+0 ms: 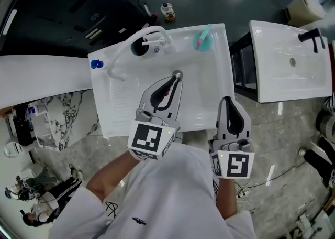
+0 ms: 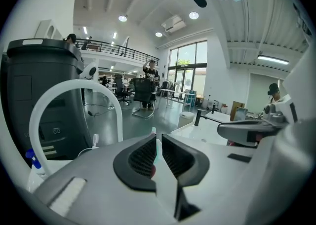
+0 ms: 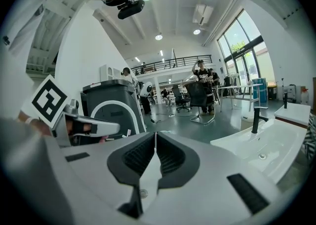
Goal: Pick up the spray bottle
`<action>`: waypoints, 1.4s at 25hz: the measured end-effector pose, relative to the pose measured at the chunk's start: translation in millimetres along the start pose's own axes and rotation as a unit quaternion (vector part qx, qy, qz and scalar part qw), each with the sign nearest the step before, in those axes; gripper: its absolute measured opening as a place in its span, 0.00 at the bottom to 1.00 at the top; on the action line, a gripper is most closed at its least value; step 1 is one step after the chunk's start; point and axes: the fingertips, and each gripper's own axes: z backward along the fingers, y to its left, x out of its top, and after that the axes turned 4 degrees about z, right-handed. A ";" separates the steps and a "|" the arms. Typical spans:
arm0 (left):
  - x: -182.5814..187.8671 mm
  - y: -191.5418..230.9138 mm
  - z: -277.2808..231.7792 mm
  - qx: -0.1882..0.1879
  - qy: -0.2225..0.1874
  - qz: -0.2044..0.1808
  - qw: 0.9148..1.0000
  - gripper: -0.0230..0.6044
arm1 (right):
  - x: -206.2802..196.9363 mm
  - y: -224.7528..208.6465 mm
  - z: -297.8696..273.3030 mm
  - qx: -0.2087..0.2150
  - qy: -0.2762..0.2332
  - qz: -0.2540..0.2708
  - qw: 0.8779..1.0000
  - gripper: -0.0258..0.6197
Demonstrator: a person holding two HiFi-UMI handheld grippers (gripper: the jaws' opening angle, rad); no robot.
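Note:
The teal spray bottle (image 1: pixel 203 40) sits on the far right corner of the white sink (image 1: pixel 214 101). My left gripper (image 1: pixel 177 77) is shut and empty, with its tips over the basin near the drain, short of the bottle. In the left gripper view the gripper (image 2: pixel 158 137) has its jaws together, and a sliver of pale teal shows beyond the tips. My right gripper (image 1: pixel 226 100) hovers at the sink's right front edge. In the right gripper view the gripper (image 3: pixel 155 135) is shut with nothing in it.
A white arched faucet (image 1: pixel 137 41) rises at the sink's far left, with a blue item (image 1: pixel 97 64) beside it. A second white sink (image 1: pixel 288 65) with a black tap (image 1: pixel 311 36) stands to the right. A dark bin (image 2: pixel 44 95) is behind, and a small bottle (image 1: pixel 167 11) is on the floor.

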 end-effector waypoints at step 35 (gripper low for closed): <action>-43.5 24.9 -199.9 0.009 -0.014 -0.040 0.999 0.39 | -115.1 -70.1 -60.7 0.002 0.062 -0.046 0.997 0.05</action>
